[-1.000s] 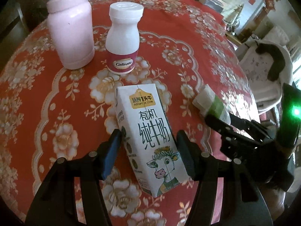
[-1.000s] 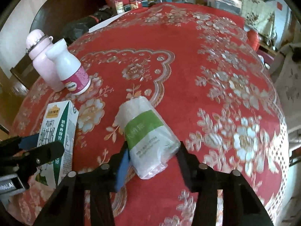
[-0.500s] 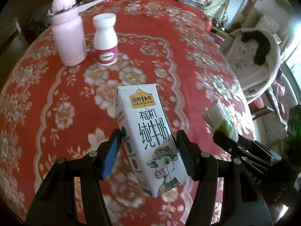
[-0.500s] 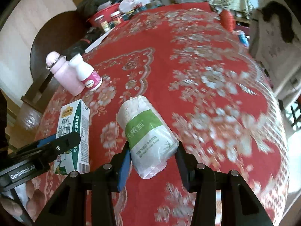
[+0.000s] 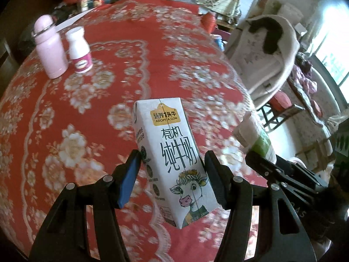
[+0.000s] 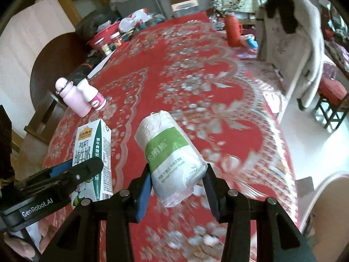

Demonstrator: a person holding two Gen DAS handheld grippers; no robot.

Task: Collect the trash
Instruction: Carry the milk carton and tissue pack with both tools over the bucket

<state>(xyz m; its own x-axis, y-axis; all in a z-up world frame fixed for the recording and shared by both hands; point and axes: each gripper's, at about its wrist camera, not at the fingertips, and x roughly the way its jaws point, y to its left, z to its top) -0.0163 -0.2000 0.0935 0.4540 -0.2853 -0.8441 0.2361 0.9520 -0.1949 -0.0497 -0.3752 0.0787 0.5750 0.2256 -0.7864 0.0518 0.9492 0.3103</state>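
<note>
Milk carton (image 5: 174,152) in L gripper (image 5: 172,174), lifted

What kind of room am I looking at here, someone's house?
Most likely a lived-in home dining or living room: a round table under a red floral tablecloth, a chair draped with a white coat, and jars and a red basin crowded at the table's far edge.

The black left gripper (image 5: 171,175) squeezes a white milk carton (image 5: 172,152). The black right gripper (image 6: 177,182) squeezes a white tissue pack (image 6: 172,159). Both point down.
</note>
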